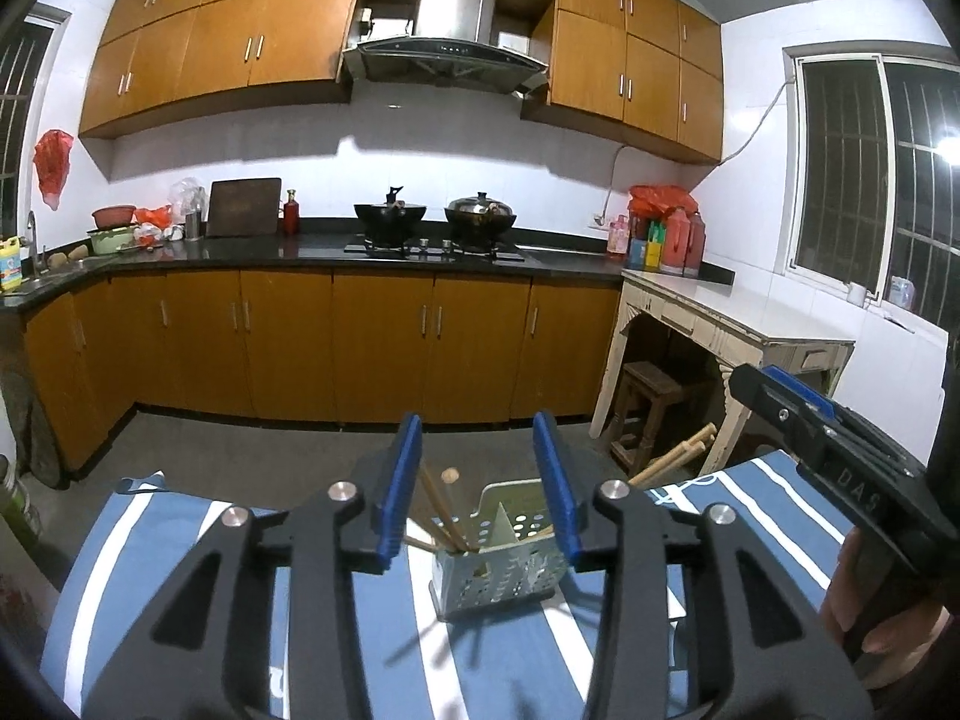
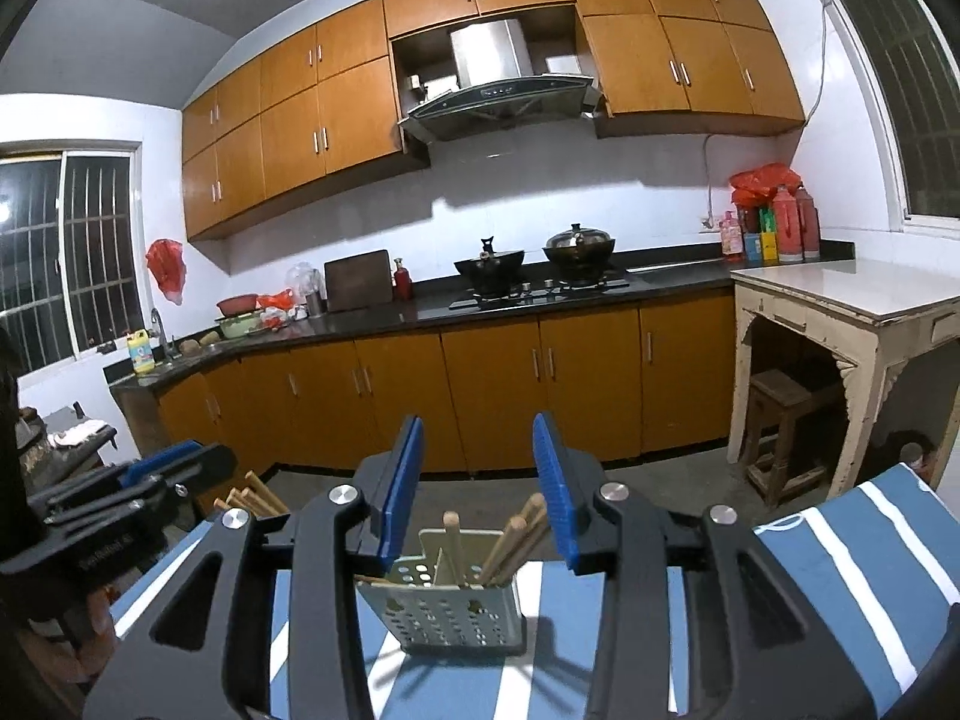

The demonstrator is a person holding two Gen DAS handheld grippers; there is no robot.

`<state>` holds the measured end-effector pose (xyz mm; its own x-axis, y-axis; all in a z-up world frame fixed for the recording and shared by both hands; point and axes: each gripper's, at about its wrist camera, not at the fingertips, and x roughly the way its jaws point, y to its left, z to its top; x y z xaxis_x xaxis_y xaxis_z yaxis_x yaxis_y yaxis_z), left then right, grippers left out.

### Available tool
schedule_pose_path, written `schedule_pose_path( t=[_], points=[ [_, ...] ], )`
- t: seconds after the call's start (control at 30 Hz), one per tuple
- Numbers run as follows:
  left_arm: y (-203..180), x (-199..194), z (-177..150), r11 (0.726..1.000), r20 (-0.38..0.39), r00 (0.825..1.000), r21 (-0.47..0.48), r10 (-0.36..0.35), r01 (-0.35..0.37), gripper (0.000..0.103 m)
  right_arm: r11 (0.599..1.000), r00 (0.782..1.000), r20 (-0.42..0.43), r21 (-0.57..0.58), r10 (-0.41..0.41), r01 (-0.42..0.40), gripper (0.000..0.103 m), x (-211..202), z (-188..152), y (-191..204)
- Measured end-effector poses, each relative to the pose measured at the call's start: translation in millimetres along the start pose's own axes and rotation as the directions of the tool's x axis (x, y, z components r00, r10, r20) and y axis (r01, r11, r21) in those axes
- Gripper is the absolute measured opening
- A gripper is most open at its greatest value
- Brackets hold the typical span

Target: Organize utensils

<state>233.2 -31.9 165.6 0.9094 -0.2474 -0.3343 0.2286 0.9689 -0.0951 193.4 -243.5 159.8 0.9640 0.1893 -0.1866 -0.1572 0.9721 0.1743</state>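
Note:
A pale green perforated utensil holder point(image 1: 501, 570) stands on a blue-and-white striped cloth point(image 1: 150, 540), with wooden chopsticks point(image 1: 447, 516) leaning in its left compartment. My left gripper point(image 1: 477, 420) hangs open just in front of and above it, nothing between the blue pads. In the right wrist view the same holder point(image 2: 447, 600) shows chopsticks point(image 2: 510, 540) upright inside, and my right gripper point(image 2: 478, 420) is open over it, also with nothing in it. Each gripper shows in the other's view: the right gripper point(image 1: 774, 381) at the right edge, the left gripper point(image 2: 198, 459) at the left edge.
Beyond the clothed table lies grey floor, then orange cabinets under a black counter point(image 1: 312, 249) with two woks on the stove point(image 1: 438, 249). A white side table point(image 1: 738, 318) with a wooden stool point(image 1: 648, 396) under it stands right. Wooden sticks point(image 1: 678, 456) poke up past the cloth's far edge.

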Motion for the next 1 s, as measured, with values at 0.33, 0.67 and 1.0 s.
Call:
schedule_pose_path(
  t=[0.33, 0.67, 1.0],
  points=[
    [10, -46, -30, 0.999, -0.002, 0.999, -0.007, 0.036, -0.036, 0.054, 0.998, 0.998, -0.022, -0.012, -0.066, 0.066, 0.064, -25, -14, -3],
    [7, -90, -63, 0.995, 0.035, 0.996, 0.044, 0.084, -0.085, 0.095, 0.988, 0.991, 0.010, -0.073, -0.136, 0.136, 0.101, -60, -39, 2],
    [7, -129, -112, 0.988, 0.031, 0.989, 0.053, 0.146, -0.147, 0.099, 0.982, 0.986, -0.087, -0.135, -0.145, 0.132, 0.101, -99, -99, 19]
  ],
)
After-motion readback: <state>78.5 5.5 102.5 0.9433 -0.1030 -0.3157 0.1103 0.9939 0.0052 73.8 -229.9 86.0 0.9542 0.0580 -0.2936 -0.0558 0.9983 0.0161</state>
